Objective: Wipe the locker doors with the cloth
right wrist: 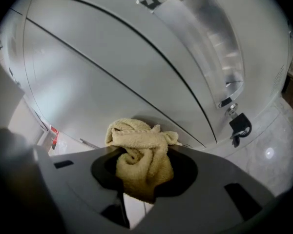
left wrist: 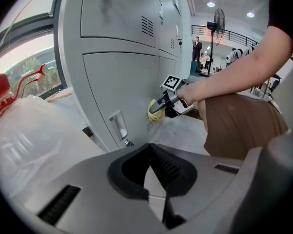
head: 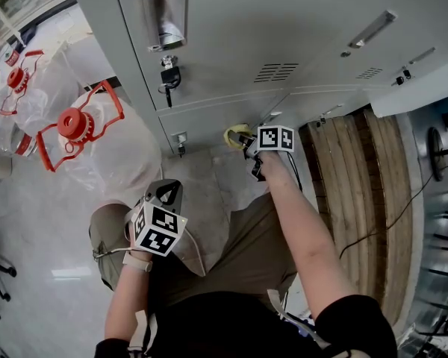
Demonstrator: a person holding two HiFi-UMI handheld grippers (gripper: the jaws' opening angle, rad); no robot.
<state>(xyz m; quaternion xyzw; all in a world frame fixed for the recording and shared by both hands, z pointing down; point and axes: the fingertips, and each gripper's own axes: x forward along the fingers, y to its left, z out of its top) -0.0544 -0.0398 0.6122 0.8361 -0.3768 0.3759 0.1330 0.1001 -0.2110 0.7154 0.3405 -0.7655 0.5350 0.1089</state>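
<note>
Bottles [head: 75, 125] with red caps sit left of the lockers [head: 284, 28]. Left hand-held gripper [head: 166, 192] hangs back from the lockers, its jaws together on nothing. Right hand-held gripper [head: 250, 149] is clamped on the yellow cloth [head: 235, 135], holding it against a low locker door, near the lockers' foot.

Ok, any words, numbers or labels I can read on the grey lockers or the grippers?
No readable text in any view.
Cubes on the left gripper and right gripper: black-and-white square patterns, no letters.
The clear label holder on the grey metal locker door: nothing legible.
</note>
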